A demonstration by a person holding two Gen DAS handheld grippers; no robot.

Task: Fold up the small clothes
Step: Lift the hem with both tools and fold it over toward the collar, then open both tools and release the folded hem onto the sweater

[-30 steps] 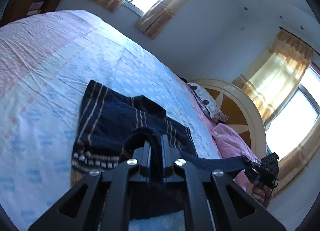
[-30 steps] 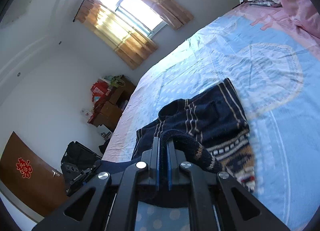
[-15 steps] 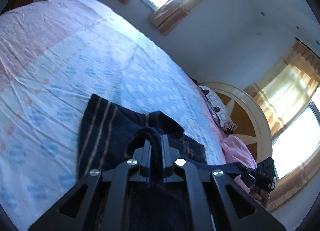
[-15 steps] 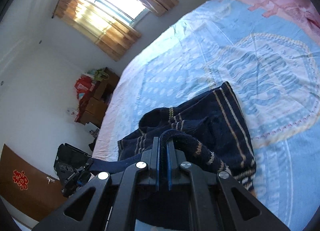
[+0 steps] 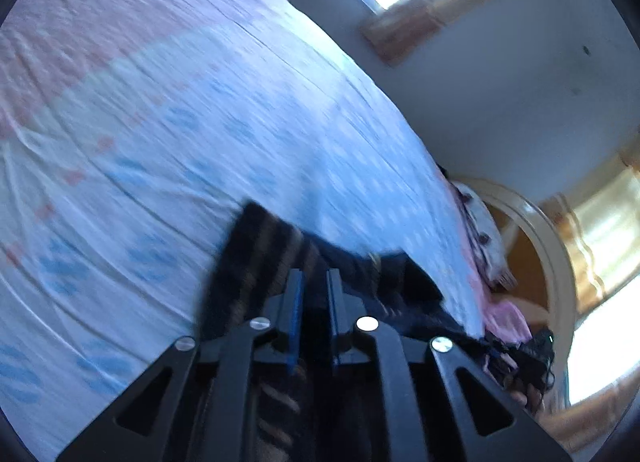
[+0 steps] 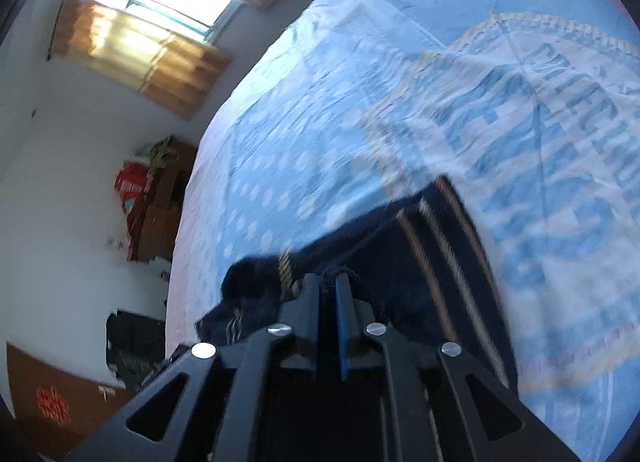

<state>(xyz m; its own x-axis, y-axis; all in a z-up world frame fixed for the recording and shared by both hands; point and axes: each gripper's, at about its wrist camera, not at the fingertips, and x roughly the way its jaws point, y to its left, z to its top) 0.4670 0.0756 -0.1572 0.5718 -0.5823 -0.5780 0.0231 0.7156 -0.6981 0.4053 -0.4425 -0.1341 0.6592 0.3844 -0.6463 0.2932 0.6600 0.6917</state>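
Observation:
A navy knitted sweater (image 5: 260, 254) with tan stripes lies low on the blue-and-pink bedspread (image 5: 160, 121), folded over on itself. My left gripper (image 5: 315, 278) sits right at its near edge. Its jaws are opening; a narrow gap shows, dark knit lies in it, and no fabric bulges past the tips. A navy strip runs right to my right gripper (image 5: 532, 350), held by a hand. In the right wrist view, the right gripper (image 6: 329, 282) has jaws that are starting to open. A small loop of the sweater (image 6: 440, 262) is still pinched at its tips.
The bedspread (image 6: 400, 81) stretches far beyond the sweater. A pillow (image 5: 484, 229), a pink blanket (image 5: 508, 318) and a round headboard (image 5: 552, 246) are at the bed's right end. Off the bed are stacked boxes (image 6: 156, 201), a black bag (image 6: 128, 334) and a brown door (image 6: 48, 398).
Both grippers have come down and forward over the bed, carrying the near edge of the sweater onto its far part. The fabric bulge at the left tips is gone and the left gap is wider.

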